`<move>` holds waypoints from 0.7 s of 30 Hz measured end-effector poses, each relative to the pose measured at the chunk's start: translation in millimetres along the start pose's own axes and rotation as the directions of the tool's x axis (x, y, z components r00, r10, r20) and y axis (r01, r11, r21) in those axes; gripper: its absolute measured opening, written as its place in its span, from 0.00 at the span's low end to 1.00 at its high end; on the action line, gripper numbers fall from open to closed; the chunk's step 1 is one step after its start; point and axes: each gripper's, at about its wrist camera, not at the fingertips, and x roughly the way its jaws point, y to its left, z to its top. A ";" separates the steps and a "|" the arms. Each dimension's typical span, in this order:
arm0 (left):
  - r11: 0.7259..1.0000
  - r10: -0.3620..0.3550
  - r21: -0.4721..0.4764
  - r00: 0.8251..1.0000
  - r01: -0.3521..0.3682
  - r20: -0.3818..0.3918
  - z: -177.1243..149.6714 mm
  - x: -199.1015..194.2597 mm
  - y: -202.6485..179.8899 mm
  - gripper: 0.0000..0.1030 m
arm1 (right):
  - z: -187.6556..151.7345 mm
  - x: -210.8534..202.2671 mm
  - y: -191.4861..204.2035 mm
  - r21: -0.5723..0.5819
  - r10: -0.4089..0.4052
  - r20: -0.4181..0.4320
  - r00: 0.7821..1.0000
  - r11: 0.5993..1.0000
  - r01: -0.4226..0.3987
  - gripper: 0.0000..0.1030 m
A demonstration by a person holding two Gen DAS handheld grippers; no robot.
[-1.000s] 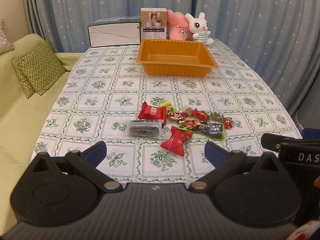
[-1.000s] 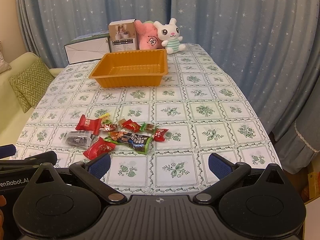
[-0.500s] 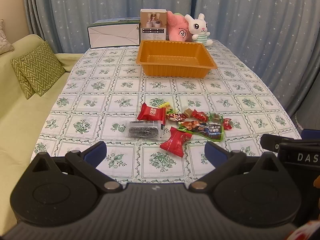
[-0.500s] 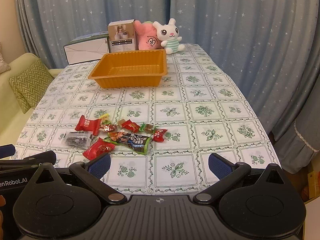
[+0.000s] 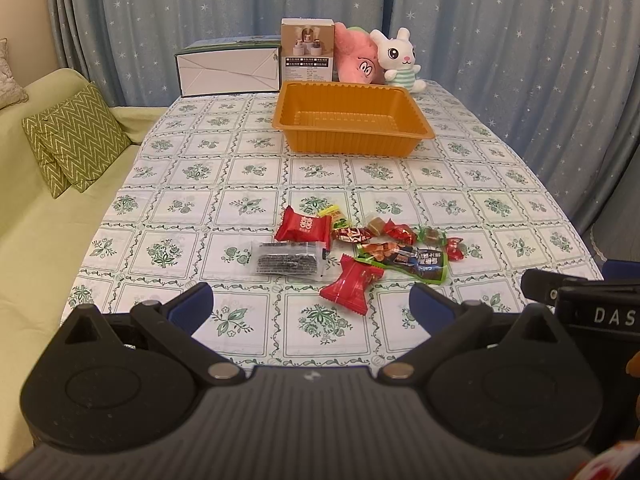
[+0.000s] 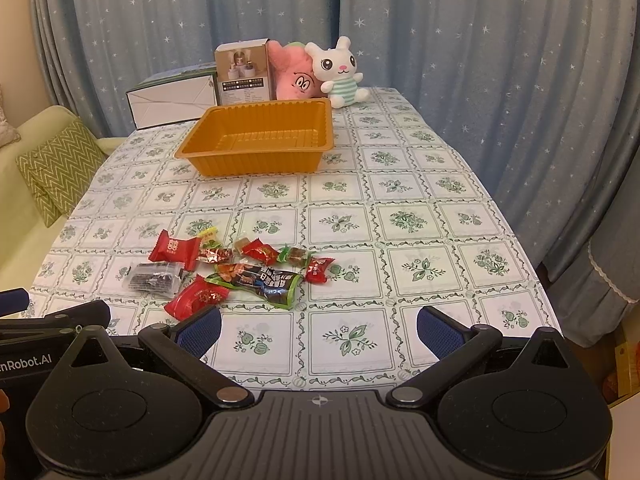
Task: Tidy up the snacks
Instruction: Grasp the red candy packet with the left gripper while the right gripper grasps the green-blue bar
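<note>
Both my tongs hang over the near edge of the table, nothing between the fingers. My left gripper (image 5: 311,307) is spread wide, blue pads apart; my right gripper (image 6: 319,329) likewise, held wide apart.

Snack pile sits on the patterned tablecloth (image 5: 248,172), ahead of both tongs, well short of the orange tray (image 5: 352,114).
- Red packet (image 5: 352,285) lies nearest me, long axis diagonal, running from near-left to far-right; from the right wrist it is just beyond my left pad.
- Clear packet with dark contents (image 5: 289,259): long axis across the table, left to right.
- Second red packet (image 5: 303,229) beyond it, touching its far corner, also lying crosswise.
- Green-edged dark bar wrapper (image 6: 260,280): long axis slanting, far-left to near-right.
- Small wrapped candies (image 6: 260,251) strung in a row across the table behind the bar.

Tray's long axis runs left to right; inside shows bare ribbed floor. Behind it: white box (image 6: 172,100), small carton (image 6: 242,72), pink plush (image 6: 292,76), white bunny plush (image 6: 338,74).
</note>
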 end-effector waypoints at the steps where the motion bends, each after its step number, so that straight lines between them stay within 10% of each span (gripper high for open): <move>1: 1.000 0.000 -0.001 1.000 0.000 0.000 -0.2 -0.2 0.1 1.00 | 0.5 0.3 -0.7 0.001 0.001 -0.001 1.000 1.000 -0.001 1.00; 21: 0.984 -0.122 0.118 0.989 0.131 -0.079 4.7 94.7 -1.4 0.94 | -1.5 66.7 -13.2 -0.007 0.011 0.031 0.999 1.000 -0.011 1.00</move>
